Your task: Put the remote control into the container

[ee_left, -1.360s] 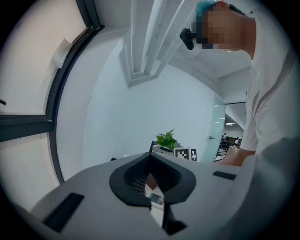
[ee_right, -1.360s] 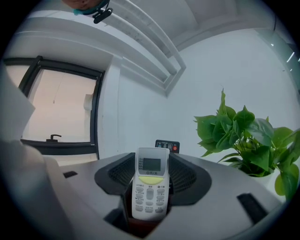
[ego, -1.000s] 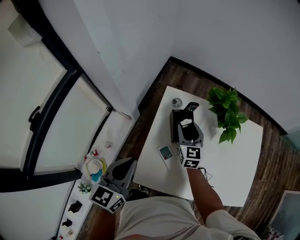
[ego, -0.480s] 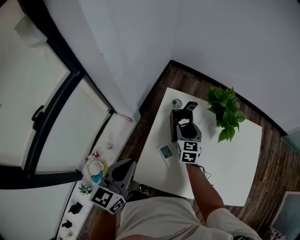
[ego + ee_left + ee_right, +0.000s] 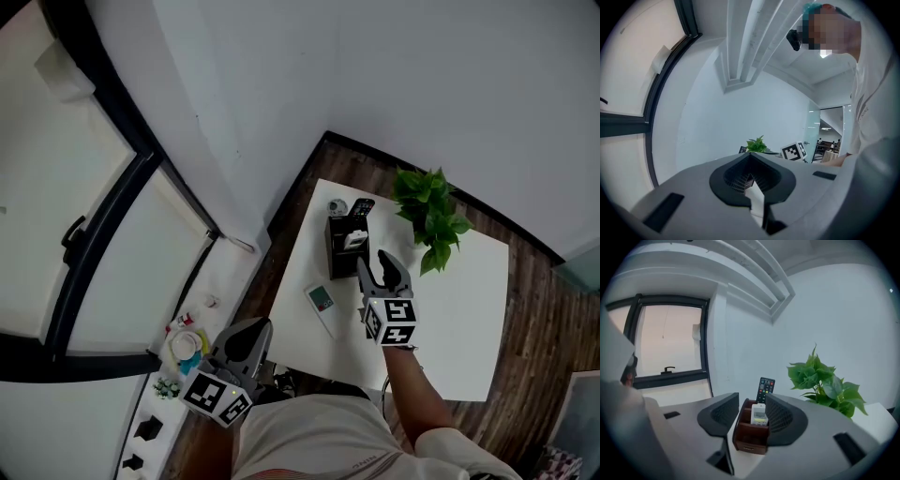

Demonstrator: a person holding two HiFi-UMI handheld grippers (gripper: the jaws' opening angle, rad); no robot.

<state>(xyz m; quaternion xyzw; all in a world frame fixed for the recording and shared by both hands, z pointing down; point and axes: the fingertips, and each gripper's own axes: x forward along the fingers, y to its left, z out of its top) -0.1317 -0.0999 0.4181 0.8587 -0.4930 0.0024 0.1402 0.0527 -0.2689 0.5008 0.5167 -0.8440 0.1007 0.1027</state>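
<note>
Right gripper view: ribbed right tongs (image 5: 752, 404) empty, apart, just narrowing, before boxy brown container (image 5: 749, 437); left tongs (image 5: 750, 171) together

Only the top of the black remote (image 5: 765, 389) shows; the container (image 5: 750, 432) hides the rest. The pot of the plant (image 5: 427, 220) is under its leaves. The small round thing (image 5: 337, 206) at the far left corner of the table (image 5: 459, 309) is too small to tell.
</note>
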